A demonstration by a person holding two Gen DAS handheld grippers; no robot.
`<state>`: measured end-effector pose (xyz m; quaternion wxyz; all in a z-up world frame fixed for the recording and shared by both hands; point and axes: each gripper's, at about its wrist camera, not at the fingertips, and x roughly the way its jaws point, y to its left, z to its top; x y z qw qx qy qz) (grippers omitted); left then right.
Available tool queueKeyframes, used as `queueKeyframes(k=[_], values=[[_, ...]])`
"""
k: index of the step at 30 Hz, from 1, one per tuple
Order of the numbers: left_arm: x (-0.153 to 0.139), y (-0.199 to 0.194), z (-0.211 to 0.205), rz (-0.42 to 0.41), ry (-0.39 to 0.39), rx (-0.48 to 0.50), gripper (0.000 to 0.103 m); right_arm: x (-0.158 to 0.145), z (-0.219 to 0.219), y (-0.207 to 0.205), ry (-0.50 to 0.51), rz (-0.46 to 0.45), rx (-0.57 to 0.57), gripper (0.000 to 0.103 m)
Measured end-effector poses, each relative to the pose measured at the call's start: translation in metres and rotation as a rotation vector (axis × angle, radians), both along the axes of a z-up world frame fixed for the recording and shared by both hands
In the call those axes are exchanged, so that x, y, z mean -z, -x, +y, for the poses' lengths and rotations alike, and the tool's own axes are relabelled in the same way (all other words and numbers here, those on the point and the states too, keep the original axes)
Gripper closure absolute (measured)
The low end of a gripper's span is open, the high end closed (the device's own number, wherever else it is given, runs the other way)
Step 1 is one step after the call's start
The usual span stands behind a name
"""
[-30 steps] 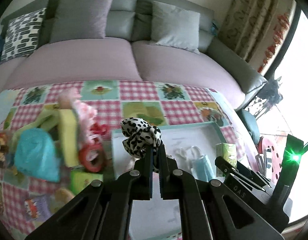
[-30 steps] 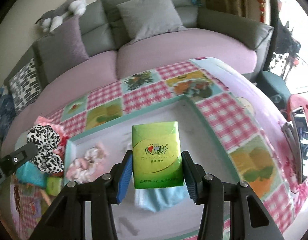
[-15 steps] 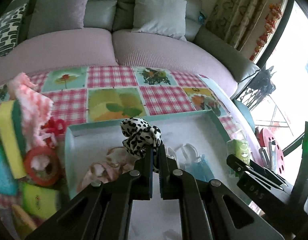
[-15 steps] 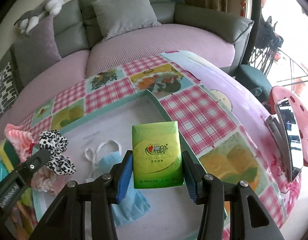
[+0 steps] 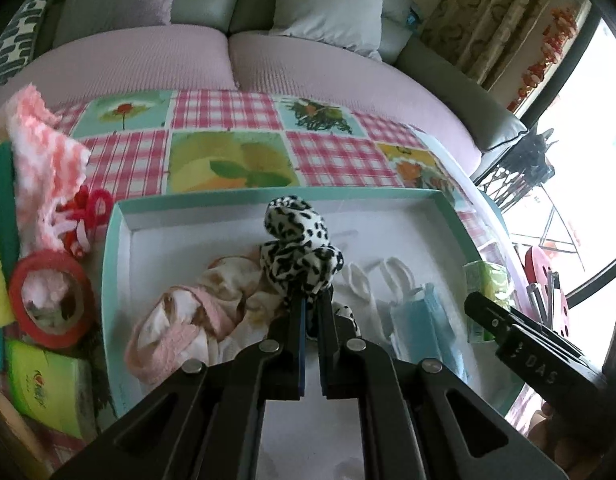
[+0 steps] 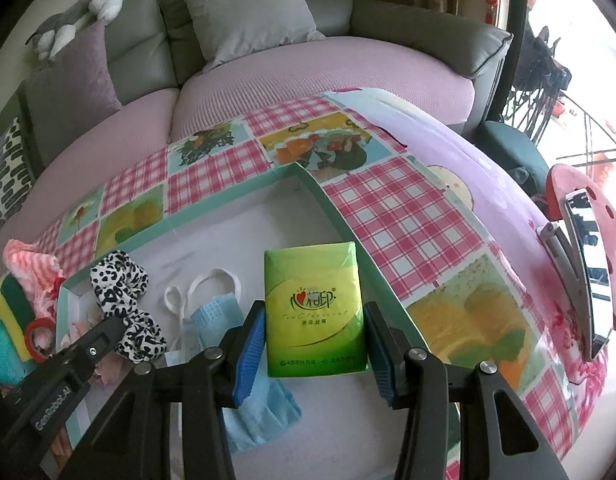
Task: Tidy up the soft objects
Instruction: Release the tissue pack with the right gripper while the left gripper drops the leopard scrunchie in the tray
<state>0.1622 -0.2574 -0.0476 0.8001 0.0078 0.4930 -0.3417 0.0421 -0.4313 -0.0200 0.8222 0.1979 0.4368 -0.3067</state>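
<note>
My left gripper (image 5: 311, 312) is shut on a black-and-white spotted scrunchie (image 5: 298, 248) and holds it over the teal-rimmed white tray (image 5: 116, 264). The scrunchie (image 6: 124, 304) and the left gripper also show in the right wrist view. My right gripper (image 6: 313, 344) is shut on a green tissue pack (image 6: 313, 308) above the tray's right part (image 6: 335, 216). A blue face mask (image 5: 423, 320) and pink-white cloth pieces (image 5: 196, 320) lie in the tray. The mask (image 6: 216, 312) lies below the pack.
Left of the tray lie a red tape roll (image 5: 48, 300), a pink knitted cloth (image 5: 44, 160), a yellow-green sponge (image 5: 0, 240) and another green tissue pack (image 5: 44, 392). A grey-pink sofa (image 6: 308, 72) stands behind the table. A phone on a stand (image 6: 587, 272) is at the right.
Both grippers have moved over the tray with their loads. The left gripper has come right and lower with the scrunchie. The right gripper has shifted right with the tissue pack.
</note>
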Motion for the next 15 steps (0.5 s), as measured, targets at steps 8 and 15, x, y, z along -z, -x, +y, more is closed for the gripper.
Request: queueKeyframes(k=[8,15], values=[[-0.01,0.003,0.003,-0.009,-0.021,-0.001,0.097,-0.006,0.003,0.0,0.004,0.005,-0.01,0.052],[-0.049,0.009,0.018,-0.067,-0.047,-0.05,0.043,-0.026,0.014,0.004,0.047,-0.021,-0.049,0.034]])
